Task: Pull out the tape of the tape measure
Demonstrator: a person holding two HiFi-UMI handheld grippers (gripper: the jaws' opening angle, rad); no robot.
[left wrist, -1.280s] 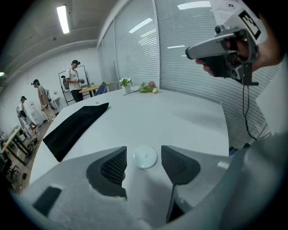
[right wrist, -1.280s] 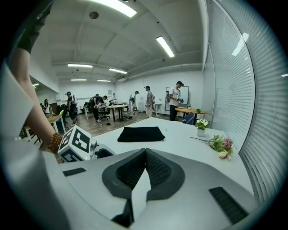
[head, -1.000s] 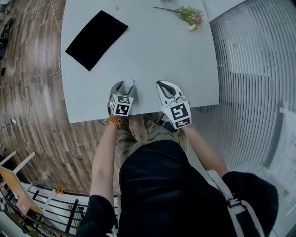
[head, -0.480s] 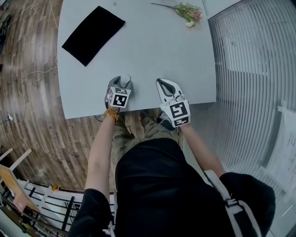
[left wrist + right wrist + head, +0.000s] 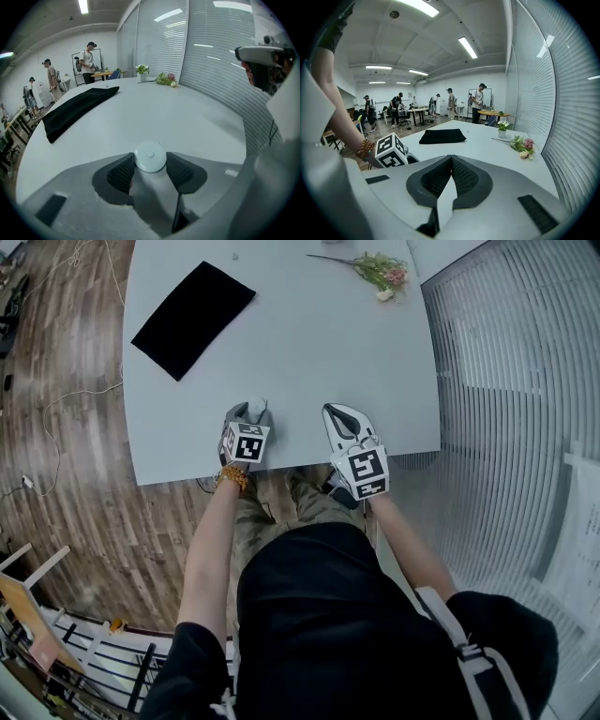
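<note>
Black cloth (image 5: 194,319) lies at 10 o'clock on the grey table (image 5: 309,352), well clear of the work.

Left gripper (image 5: 253,411) is at the table's near edge, about 6 to 7 o'clock, tipped down at the top. Its jaws have just been closing from wide. Between them sits the tape measure (image 5: 150,157), a small round white case lying flat with a button at its centre. The ribbed pads (image 5: 123,172) look to touch its rim at 9 and 3 o'clock, so it reads as gripped, jaws wide because the case is wide.

Right gripper (image 5: 451,161) is at 3 o'clock of the left one, near but apart, also over the near edge. Its jaws are together at the tips with nothing in them.

Flowers (image 5: 380,270) lie at 1 o'clock, far edge.

Handling, as a judgement:
- The case is likely light, hard plastic with a smooth rim, so it may slip or spin under a pull.
- Hold it across the diameter, clear of the centre button.
- The tape end tab can't be made out in any view. It should sit on the rim, and that is where the right gripper must pinch.
- The tape itself is probably thin and floppy. Pull level and away from the case, not upward.
</note>
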